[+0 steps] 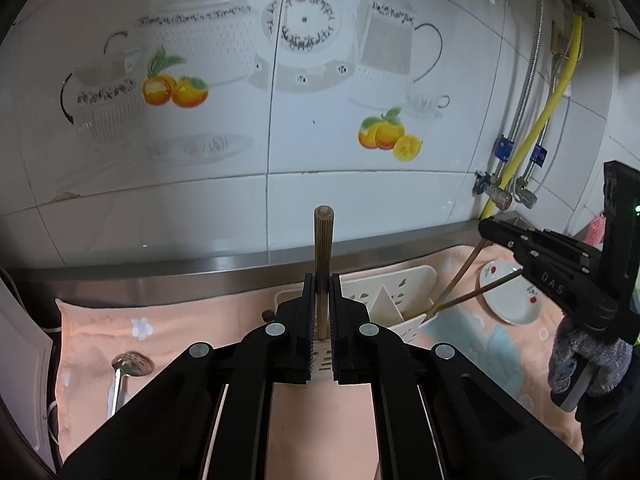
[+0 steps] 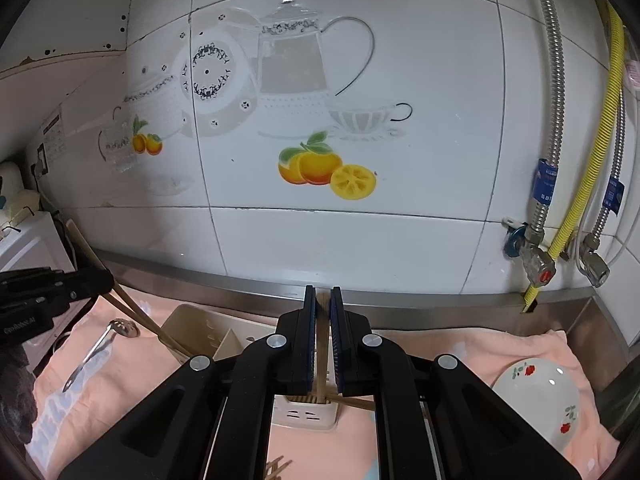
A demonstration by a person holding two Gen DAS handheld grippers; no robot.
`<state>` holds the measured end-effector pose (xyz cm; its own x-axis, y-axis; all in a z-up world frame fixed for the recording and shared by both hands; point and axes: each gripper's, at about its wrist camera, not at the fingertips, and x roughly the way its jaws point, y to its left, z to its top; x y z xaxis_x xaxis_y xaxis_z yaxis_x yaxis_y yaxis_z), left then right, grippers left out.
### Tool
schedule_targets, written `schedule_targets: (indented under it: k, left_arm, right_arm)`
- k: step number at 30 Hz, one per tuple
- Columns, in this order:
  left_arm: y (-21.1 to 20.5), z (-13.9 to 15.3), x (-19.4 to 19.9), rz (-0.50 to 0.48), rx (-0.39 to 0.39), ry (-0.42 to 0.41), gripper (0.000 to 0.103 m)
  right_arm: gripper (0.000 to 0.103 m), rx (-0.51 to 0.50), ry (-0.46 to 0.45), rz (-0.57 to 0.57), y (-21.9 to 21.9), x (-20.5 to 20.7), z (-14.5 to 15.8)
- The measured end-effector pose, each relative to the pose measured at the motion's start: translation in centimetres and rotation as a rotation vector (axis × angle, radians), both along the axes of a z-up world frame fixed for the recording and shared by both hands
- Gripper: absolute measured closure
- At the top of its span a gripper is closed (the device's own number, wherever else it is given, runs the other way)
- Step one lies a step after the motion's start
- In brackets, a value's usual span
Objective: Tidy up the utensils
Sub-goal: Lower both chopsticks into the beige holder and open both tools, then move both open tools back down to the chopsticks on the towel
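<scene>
— What does my left gripper [image 1: 320,304] look like?

— Matte black, angular linkage arms, round silver screws at the joints, ribbed dark-blue pads.

— And my right gripper [image 1: 486,229]?

— Same black build, white letters "DAS", one small green light. My hand [image 1: 580,364] wears a grey knitted glove.

Left claw [image 1: 320,320] clamped, jaws nearly together; right claw [image 2: 323,336] likewise clamped, level, facing forward.

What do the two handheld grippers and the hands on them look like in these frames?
Both are matte black plastic with angular linkage arms and round silver pivot screws. The left gripper and right gripper have blue ribbed finger pads. From the left wrist view, the right unit shows embossed lettering, a green LED, and a grey knit glove on the hand.
</scene>
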<state>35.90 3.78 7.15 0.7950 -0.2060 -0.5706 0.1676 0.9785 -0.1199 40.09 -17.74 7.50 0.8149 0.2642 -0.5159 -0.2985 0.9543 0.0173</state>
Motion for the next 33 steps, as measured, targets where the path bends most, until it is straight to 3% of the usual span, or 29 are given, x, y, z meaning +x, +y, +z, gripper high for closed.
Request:
schedule_targets:
  k: [9, 22, 25, 27, 31, 33]
  left_arm:
    - [-0.3, -0.7, 0.3, -0.001, 0.012, 0.031, 0.097]
    - [-0.1, -0.9, 0.1, 0.005, 0.016, 0.041, 0.096]
    - [0.0, -0.6, -0.2, 0.001, 0.013, 0.031, 0.093]
    - [0.0, -0.3, -0.6, 0.004, 0.016, 0.023, 0.085]
    - [0.0, 0.1, -1.3, 0.002, 0.015, 0.010, 0.084]
    - [0.2, 0.3, -1.9, 0.009, 0.014, 0.001, 0.070]
  right_arm:
    - [0.095, 0.003, -0.006, 0.000, -0.3, -0.4, 0.4]
    - [0.077, 0.004, -0.027, -0.018, -1.0, -1.6, 1.1]
    - [0.071, 0.004, -0.037, -0.022, -1.3, -2.2, 1.3]
    - [0.067, 0.007, -0.048, -0.027, -1.4, -2.7, 1.6]
    - [0.061, 0.010, -0.065, -0.026, -1.9, -3.9, 2.1]
    - [0.057, 0.006, -0.076, -0.023, -2.1, -4.8, 2.3]
